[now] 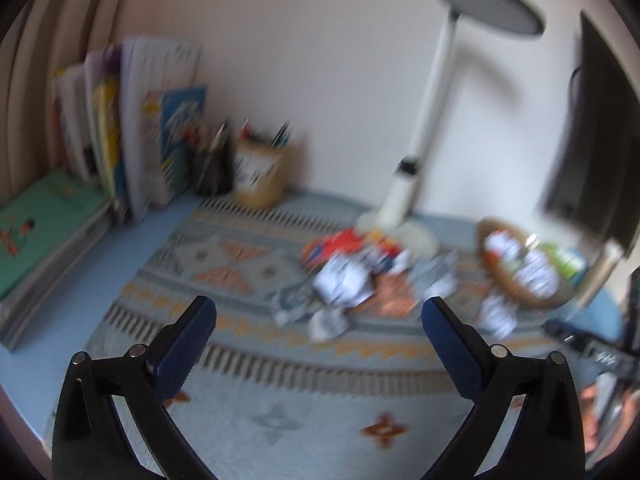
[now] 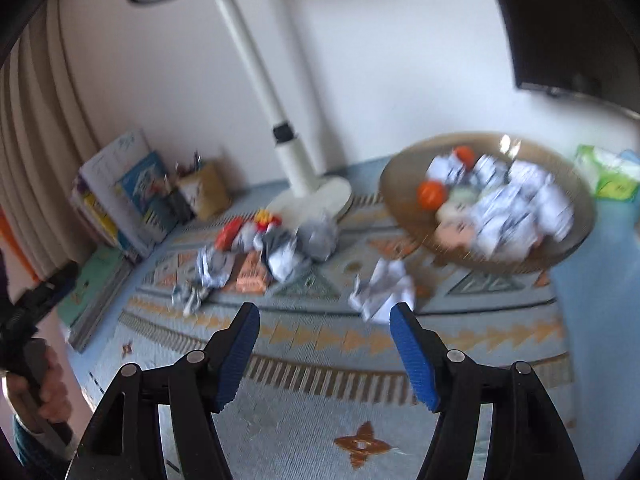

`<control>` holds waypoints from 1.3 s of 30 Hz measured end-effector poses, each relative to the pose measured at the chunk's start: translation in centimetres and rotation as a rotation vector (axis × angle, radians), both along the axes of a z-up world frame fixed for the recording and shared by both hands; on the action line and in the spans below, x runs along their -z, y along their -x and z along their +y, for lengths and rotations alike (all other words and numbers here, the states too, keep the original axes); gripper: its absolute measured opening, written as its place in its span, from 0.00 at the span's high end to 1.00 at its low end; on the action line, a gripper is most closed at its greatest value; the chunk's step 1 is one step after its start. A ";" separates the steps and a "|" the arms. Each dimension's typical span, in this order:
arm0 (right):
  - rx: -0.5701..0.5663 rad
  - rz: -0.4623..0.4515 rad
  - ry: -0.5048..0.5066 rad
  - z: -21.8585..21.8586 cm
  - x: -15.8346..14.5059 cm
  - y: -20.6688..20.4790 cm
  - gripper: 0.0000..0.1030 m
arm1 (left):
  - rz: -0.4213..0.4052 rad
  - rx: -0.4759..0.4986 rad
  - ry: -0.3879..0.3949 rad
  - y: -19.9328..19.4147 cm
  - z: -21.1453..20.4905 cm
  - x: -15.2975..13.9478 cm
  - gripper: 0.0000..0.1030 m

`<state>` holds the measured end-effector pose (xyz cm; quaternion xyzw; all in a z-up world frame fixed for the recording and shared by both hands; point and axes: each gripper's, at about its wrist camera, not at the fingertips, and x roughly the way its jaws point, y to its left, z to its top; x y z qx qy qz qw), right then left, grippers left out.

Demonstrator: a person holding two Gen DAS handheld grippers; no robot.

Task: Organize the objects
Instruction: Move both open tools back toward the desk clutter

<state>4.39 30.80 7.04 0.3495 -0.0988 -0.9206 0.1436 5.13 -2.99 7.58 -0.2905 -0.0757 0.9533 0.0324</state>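
- On the patterned mat (image 2: 280, 420) in front of you, a loose heap of crumpled paper and wrappers (image 2: 264, 252) lies near the middle, close to the round foot of the white desk lamp (image 2: 308, 196).
- Your left gripper (image 1: 320, 316) has its blue-padded jaws spread wide, with nothing between them; it hangs over the mat, short of the heap (image 1: 348, 280).
- Your right gripper (image 2: 324, 324) is parted too, less widely, and holds nothing.
- One crumpled white paper ball (image 2: 382, 288) lies by itself on the mat, just beyond the tip of your right gripper's right-hand finger; whether they touch I cannot tell through the blur.
- The shallow brown bowl (image 2: 404, 168) sits to the right of the lamp, loaded with crumpled papers and two orange balls (image 2: 432, 194).
- A green tissue pack (image 2: 608, 176) lies just beyond the bowl, at the right.
- At the far left, books (image 1: 132, 128) stand against the wall, with pen holders (image 1: 258, 176) beside them and a green book (image 1: 40, 224) lying flat.
- Both views are smeared with motion blur, so small wrappers stay unclear.
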 end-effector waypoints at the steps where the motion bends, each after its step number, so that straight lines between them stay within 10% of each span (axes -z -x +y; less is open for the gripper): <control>1: 0.000 0.001 -0.020 -0.5 1.0 0.1 0.36 | -0.017 -0.005 0.021 0.3 -0.1 1.8 0.01; 8: -0.014 -0.036 -0.168 -3.1 6.0 0.5 0.36 | -0.081 -0.056 -0.063 1.6 -1.5 6.6 0.01; 18: 0.042 0.026 -0.165 -2.2 5.5 0.2 0.22 | -0.091 -0.104 -0.150 1.4 -3.3 7.0 0.01; 27: 0.018 -0.002 -0.199 -3.2 5.4 0.5 0.21 | -0.105 -0.043 -0.080 1.6 -1.7 6.8 0.01; 39: -0.069 -0.150 0.044 -8.3 2.0 9.4 0.21 | -0.141 0.133 0.012 10.7 1.5 3.8 0.01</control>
